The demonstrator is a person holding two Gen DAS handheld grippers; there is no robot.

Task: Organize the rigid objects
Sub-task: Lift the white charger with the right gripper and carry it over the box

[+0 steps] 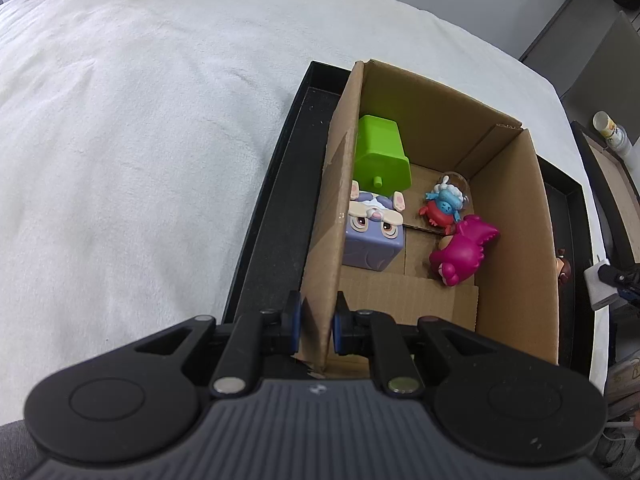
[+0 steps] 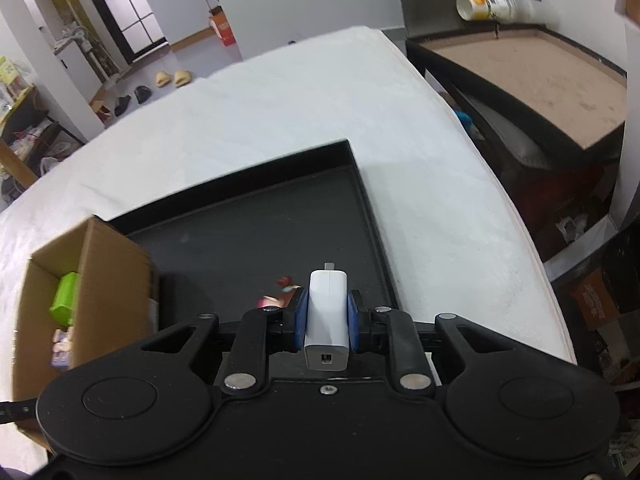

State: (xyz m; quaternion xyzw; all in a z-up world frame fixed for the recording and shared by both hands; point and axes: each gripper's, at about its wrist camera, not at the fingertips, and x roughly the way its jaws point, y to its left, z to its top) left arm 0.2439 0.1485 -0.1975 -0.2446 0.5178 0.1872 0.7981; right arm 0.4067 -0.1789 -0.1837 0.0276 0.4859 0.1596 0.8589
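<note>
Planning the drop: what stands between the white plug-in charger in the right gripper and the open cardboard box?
Nothing visible. The white plug-in charger is held above the black tray; the open cardboard box lies left, its top open, with room among the toys.

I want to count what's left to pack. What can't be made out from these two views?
- Small figure on the black tray, right wrist view: blurred, partly hidden behind the right gripper and its white charger.
- Cardboard box contents, right wrist view: walls hide most.
- Brown object beyond the box, left wrist view: box wall covers it.
- Box's near corner, left wrist view: left gripper covers it.
</note>
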